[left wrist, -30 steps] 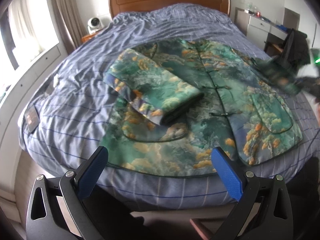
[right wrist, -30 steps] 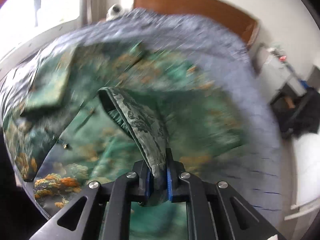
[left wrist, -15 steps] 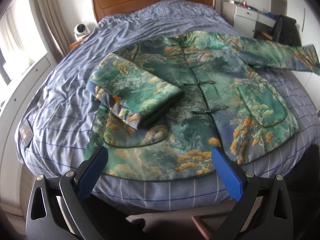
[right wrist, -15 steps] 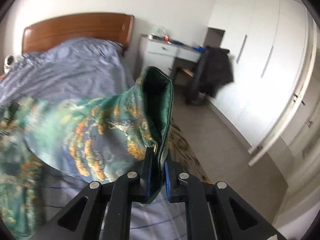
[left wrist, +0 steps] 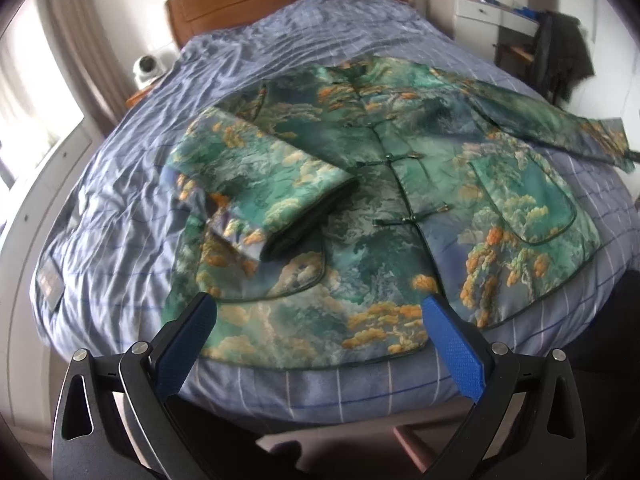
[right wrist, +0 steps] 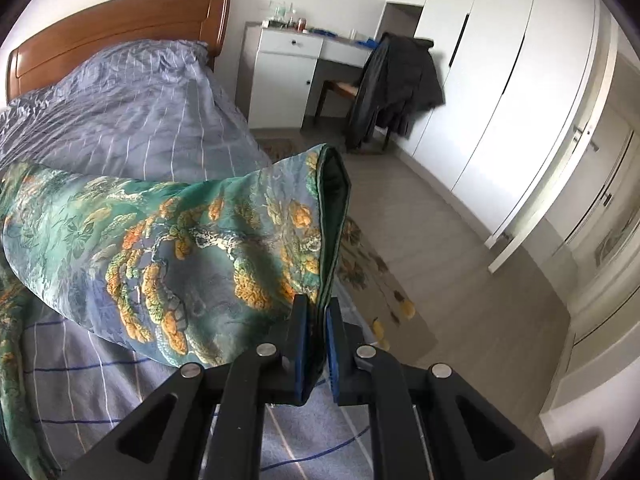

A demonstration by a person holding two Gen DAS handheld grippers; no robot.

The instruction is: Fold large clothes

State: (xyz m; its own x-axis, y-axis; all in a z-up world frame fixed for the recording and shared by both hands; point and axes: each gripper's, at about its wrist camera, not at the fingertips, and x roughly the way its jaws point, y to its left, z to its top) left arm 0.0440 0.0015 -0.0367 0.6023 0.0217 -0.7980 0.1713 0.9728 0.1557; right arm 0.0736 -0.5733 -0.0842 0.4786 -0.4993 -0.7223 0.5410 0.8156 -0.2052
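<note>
Jacket (left wrist: pixel 384 208), a quilted green one printed with orange trees, lies face up and buttoned on the bed (left wrist: pixel 132 184). One sleeve is folded across its chest. The right gripper (right wrist: pixel 318 320) is clamped on the other sleeve's cuff (right wrist: pixel 328 216), holding it out past the bed's edge. The left gripper (left wrist: pixel 320 344) hovers near the hem, fingers apart and empty. It looks soft, padded, fairly light and perhaps slippery; cuffs and hem corners seem the best holds.

Green-and-orange landscape-print jacket (left wrist: pixel 372 208) on blue-lilac striped bedcover (left wrist: pixel 132 216); blue-padded fingers (left wrist: pixel 454 344).
</note>
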